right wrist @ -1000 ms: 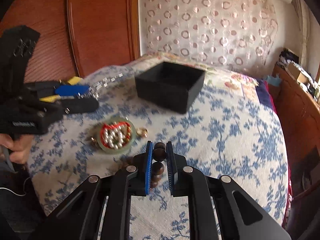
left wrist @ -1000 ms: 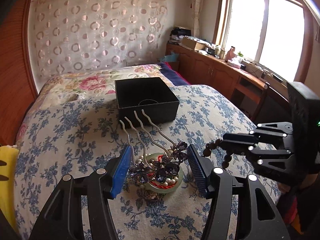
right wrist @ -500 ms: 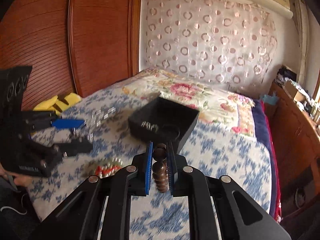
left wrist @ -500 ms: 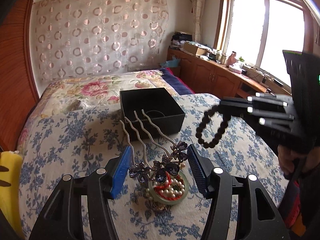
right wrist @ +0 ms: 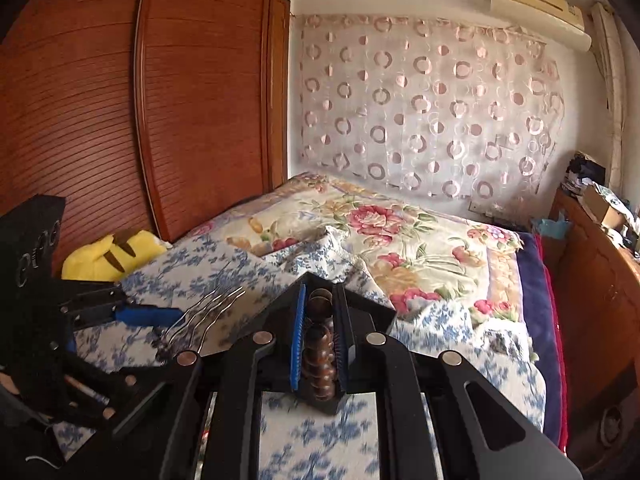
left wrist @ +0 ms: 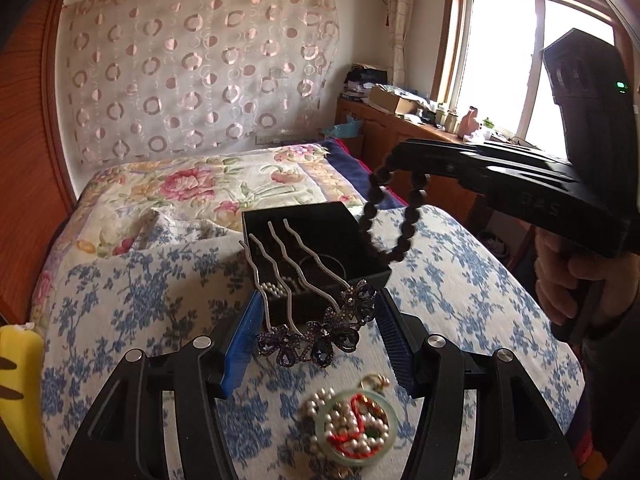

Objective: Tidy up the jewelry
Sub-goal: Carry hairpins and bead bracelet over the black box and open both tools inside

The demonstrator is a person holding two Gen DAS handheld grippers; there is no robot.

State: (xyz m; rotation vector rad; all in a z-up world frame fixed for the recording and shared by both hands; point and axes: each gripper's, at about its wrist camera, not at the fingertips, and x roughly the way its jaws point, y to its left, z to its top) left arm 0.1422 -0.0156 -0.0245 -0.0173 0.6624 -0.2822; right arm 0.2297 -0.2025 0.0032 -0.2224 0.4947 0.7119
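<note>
**Mia:** Where is the bead bracelet (left wrist: 390, 216)?

**Tom:** Up in the air. The right gripper (right wrist: 320, 344) has its two fingers squeezed tight on it, and the loop hangs down over the black box (left wrist: 316, 256). I think it is held high like that so the beads can drop right in.

**Mia:** And the sparkly one?

**Tom:** That is the hair comb (left wrist: 316, 312) with purple flowers. The left gripper (left wrist: 320, 336) carries it. The flower end sits between the blue pads (left wrist: 242, 340), and the long wavy prongs point out at the box. The pads look pressed on its two ends, so it does not fall. It seems ready to go in the box too.

**Mia:** Is something in the box already?

**Tom:** From the left camera I can see small pearls and a dark ring shape at the bottom. The right camera can't show that. Its own fingers and the beads cover the box.

**Mia:** What else does only the left camera show?

**Tom:** A green ring with pearls and red thread (left wrist: 354, 428), lying on the blue flower blanket (left wrist: 460, 288) near us. It is not in the box yet.

**Mia:** And the right camera?

**Tom:** It shows the beads close up, brown and shiny. It shows a yellow plush toy (right wrist: 116, 254) by the wooden wardrobe (right wrist: 180, 120) too.
</note>
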